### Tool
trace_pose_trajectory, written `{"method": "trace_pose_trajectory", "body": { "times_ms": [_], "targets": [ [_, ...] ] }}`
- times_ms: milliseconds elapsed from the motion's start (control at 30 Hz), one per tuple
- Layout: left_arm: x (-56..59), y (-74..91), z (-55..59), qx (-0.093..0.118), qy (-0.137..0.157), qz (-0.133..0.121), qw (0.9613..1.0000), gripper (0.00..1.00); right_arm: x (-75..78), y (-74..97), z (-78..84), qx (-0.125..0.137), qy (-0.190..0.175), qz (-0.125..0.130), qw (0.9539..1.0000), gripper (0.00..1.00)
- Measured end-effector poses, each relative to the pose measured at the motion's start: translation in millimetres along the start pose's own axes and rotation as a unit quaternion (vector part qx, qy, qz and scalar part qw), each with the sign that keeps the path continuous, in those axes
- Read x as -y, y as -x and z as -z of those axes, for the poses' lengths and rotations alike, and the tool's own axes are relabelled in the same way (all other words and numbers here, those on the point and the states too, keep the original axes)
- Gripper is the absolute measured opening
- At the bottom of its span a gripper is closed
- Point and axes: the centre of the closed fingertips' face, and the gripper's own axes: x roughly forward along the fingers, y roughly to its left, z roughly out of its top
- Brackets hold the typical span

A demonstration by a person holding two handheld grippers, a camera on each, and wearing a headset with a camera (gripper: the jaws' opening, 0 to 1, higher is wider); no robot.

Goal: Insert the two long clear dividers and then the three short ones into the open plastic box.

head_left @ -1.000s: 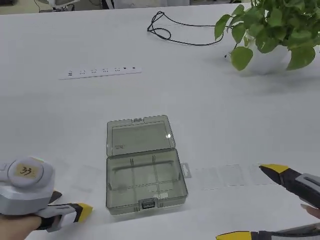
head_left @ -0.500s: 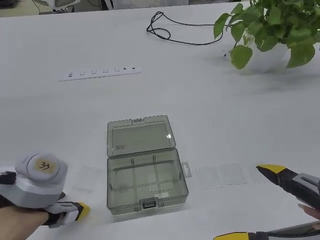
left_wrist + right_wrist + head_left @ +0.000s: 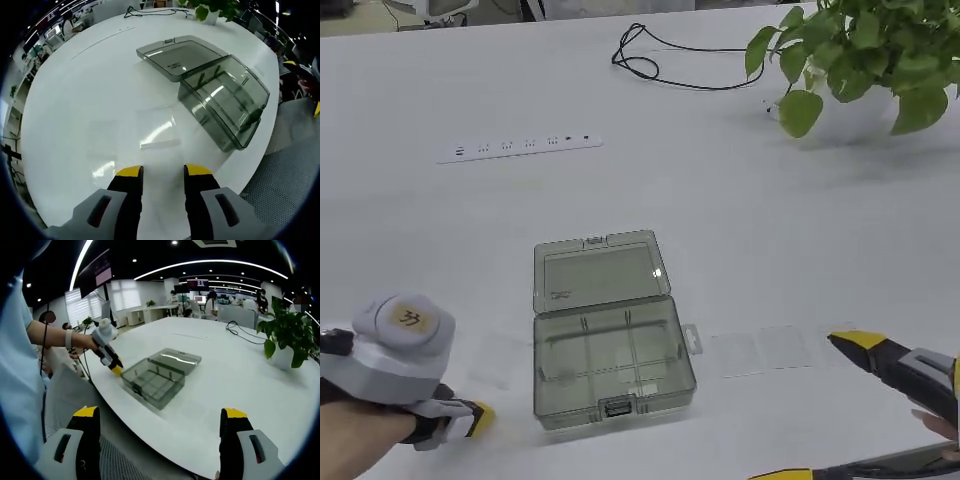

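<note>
Left gripper view: L gripper (image 3: pixel 161 172) released, nothing btwn fingers, dividers (image 3: pixel 157 128) flat just ahead of tips, box (image 3: pixel 206 118) beyond to right; R gripper (image 3: pixel 160 413) wide open, box well ahead btwn its fingers.

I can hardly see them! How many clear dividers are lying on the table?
5, I think. Two lie left of the box: one divider near it, one farther. Three lie right of it in a row. They are faint, so I may miss one.
</note>
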Motion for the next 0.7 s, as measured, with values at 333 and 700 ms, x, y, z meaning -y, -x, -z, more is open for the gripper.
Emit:
{"method": "trace_pose_trajectory", "body": {
  "times_ms": [333, 700],
  "targets": [
    [1.6, 2.6, 1.0, 0.015, 0.018, 0.007, 0.9997, 0.3, -2.8, -6.0, 0.4, -0.006, -0.003, -0.009, 0.9999, 1.0],
    [2.4, 15.1, 1.0, 0.046, 0.045, 0.01, 0.9979, 0.3, 2.6, -11.8, -6.2, 0.003, -0.026, -0.014, 0.9995, 0.96]
  ]
}}
